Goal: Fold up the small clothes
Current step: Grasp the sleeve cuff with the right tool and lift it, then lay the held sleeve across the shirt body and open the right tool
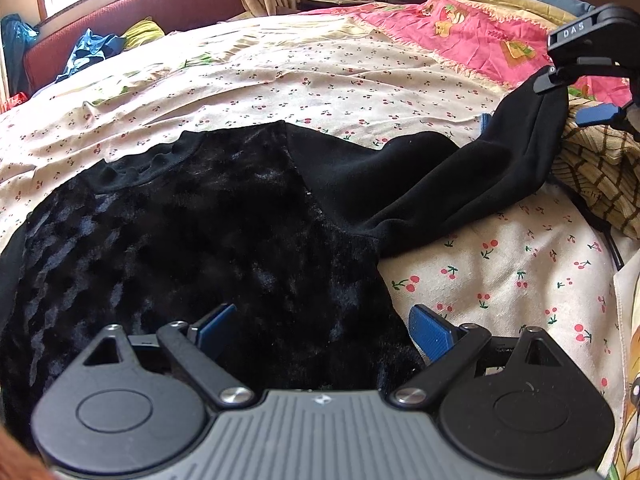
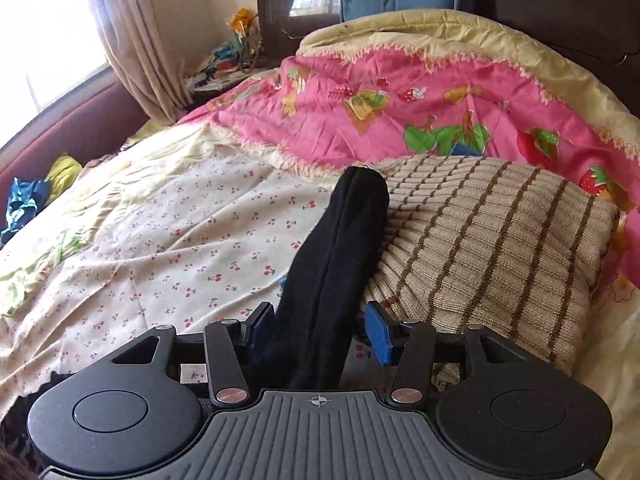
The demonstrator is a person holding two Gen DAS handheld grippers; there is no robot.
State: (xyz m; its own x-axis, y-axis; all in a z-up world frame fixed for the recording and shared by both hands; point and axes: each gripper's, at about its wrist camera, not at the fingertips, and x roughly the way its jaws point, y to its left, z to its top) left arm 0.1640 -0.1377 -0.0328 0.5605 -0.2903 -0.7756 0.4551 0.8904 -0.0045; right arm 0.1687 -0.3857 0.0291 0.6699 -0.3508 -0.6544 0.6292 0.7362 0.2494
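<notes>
A black velvet top (image 1: 192, 248) lies spread on the cherry-print sheet (image 1: 304, 80), neckline toward the far side. My left gripper (image 1: 324, 328) hovers over its lower body, open, with nothing between the blue pads (image 1: 432, 332). The top's plain black sleeve (image 1: 472, 176) stretches right and rises to my right gripper (image 1: 560, 100). In the right wrist view the sleeve (image 2: 340, 248) runs forward between the open jaws of my right gripper (image 2: 318, 320). The left pad (image 2: 260, 326) touches it and a gap shows at the right pad (image 2: 378, 332). The cuff rests against a striped knit.
A folded beige knit with brown stripes (image 2: 500, 248) sits right of the sleeve, seen too in the left wrist view (image 1: 600, 168). A pink cartoon quilt (image 2: 400, 120) is heaped behind it. A maroon couch (image 1: 140, 12) with loose clothes runs along the far side.
</notes>
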